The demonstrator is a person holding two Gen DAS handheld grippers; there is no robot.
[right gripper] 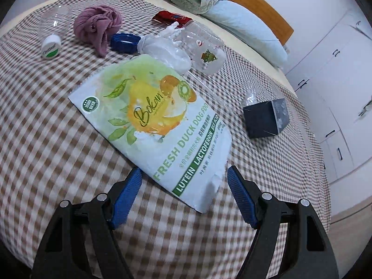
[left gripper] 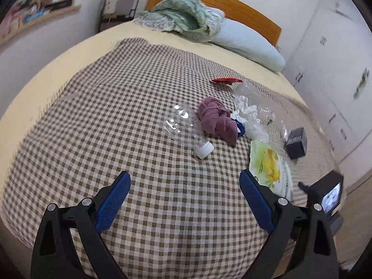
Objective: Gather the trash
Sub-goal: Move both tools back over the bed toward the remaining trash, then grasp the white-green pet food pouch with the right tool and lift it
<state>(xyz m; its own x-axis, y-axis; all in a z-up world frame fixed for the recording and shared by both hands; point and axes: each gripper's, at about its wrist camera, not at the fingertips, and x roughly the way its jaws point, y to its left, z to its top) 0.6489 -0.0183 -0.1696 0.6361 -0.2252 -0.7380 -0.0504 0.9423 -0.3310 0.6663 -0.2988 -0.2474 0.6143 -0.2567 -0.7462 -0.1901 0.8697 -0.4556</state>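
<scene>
- Two grippers are yours, both over the checked blanket [left gripper: 97,121] on the bed; each has its jaws spread wide and holds nothing.
- Your right gripper [right gripper: 184,183] has the near corner of the dog-food bag [right gripper: 148,121] lying between its blue pads [right gripper: 126,200]; whether either pad touches the bag, you cannot tell.
- Ahead of those jaws and to their right stands a dark box [right gripper: 265,119], apart from the bag.
- Further ahead, past the bag's far edge, crumpled white plastic [right gripper: 167,51] touches a blue cap [right gripper: 124,43] on its left and a clear bottle [right gripper: 204,48] on its right.
- Beyond them lies a red wrapper [right gripper: 172,18].
- Ahead and left of those jaws, a purple cloth [right gripper: 97,26] sits just beside the cap, and a clear jar [right gripper: 52,33] with a white lid lies on its side further left.
- Your left gripper [left gripper: 184,186] hovers over bare blanket, with the same jar [left gripper: 186,129] straight ahead of its jaws and well apart from them.
- The bag [left gripper: 269,165] lies just ahead of its right pad [left gripper: 253,197].
- At the bed's far end, you see a pillow [left gripper: 246,44] and a green blanket [left gripper: 183,16].
</scene>
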